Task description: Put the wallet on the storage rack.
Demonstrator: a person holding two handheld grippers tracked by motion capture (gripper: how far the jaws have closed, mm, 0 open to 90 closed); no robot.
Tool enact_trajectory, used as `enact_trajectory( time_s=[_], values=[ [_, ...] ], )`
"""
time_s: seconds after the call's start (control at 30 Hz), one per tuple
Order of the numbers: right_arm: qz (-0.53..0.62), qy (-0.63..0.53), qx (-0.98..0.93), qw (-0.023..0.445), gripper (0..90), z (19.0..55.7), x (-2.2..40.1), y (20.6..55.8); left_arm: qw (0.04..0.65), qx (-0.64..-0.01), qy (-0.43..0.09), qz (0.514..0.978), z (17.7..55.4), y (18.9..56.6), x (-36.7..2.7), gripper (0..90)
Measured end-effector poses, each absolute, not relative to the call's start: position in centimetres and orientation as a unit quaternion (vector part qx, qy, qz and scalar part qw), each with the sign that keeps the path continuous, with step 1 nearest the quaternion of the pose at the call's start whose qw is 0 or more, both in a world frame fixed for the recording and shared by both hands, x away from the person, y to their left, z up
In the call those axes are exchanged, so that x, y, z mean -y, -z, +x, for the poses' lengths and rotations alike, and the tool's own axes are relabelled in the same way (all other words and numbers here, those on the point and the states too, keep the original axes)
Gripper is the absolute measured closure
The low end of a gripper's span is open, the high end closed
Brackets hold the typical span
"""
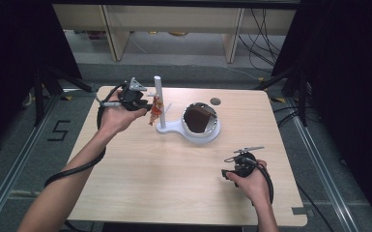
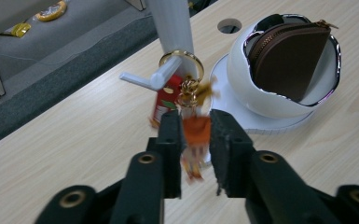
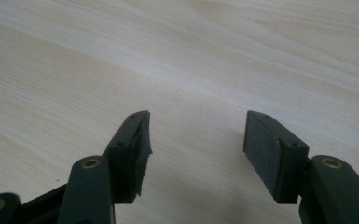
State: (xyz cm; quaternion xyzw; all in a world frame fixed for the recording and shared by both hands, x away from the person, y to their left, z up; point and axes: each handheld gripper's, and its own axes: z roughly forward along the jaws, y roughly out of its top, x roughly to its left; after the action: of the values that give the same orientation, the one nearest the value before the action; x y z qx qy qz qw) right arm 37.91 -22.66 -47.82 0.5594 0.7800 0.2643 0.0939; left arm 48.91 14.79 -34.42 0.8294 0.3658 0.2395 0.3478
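A keychain [image 2: 196, 133] with red and orange charms hangs by its gold ring [image 2: 182, 63] from the side peg [image 2: 149, 78] of a white post stand [image 1: 158, 96]. My left gripper [image 2: 196, 122] is level with the charms, its jaws flanking the blurred orange charm without pressing on it; it is open. In the high view the left gripper [image 1: 145, 107] sits just left of the keychain [image 1: 155, 112]. The stand's white bowl [image 2: 242, 88] holds a brown zipped pouch [image 2: 286, 56]. My right gripper [image 3: 196, 130] is open over bare wood, at the table's front right [image 1: 227, 173].
The light wooden table [image 1: 174, 183] has a round cable hole [image 1: 215, 101] behind the bowl. Shelving and loose cables stand on the floor beyond the far edge. Black curtains hang on both sides.
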Motion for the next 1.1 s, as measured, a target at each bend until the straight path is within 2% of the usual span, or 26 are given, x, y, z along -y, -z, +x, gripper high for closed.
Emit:
enact_trajectory(
  time_s=[0.4,0.43,0.73,1.1],
  values=[
    [0.562,-0.264,-0.779,0.092,41.8,37.9,22.5,47.8,0.340,-0.364,-0.252,0.830,47.1,36.1,-17.7,46.9],
    [0.565,-0.270,-0.776,0.071,41.8,37.9,22.6,47.7,0.336,-0.374,-0.245,0.829,46.7,36.2,-17.8,46.0],
    [0.559,-0.272,-0.780,0.076,41.5,38.0,22.7,47.8,0.341,-0.365,-0.259,0.827,45.4,37.0,-19.9,37.6],
    [0.559,-0.272,-0.780,0.079,41.3,38.0,22.7,47.8,0.344,-0.363,-0.262,0.825,43.6,38.1,-21.4,35.9]
  ],
)
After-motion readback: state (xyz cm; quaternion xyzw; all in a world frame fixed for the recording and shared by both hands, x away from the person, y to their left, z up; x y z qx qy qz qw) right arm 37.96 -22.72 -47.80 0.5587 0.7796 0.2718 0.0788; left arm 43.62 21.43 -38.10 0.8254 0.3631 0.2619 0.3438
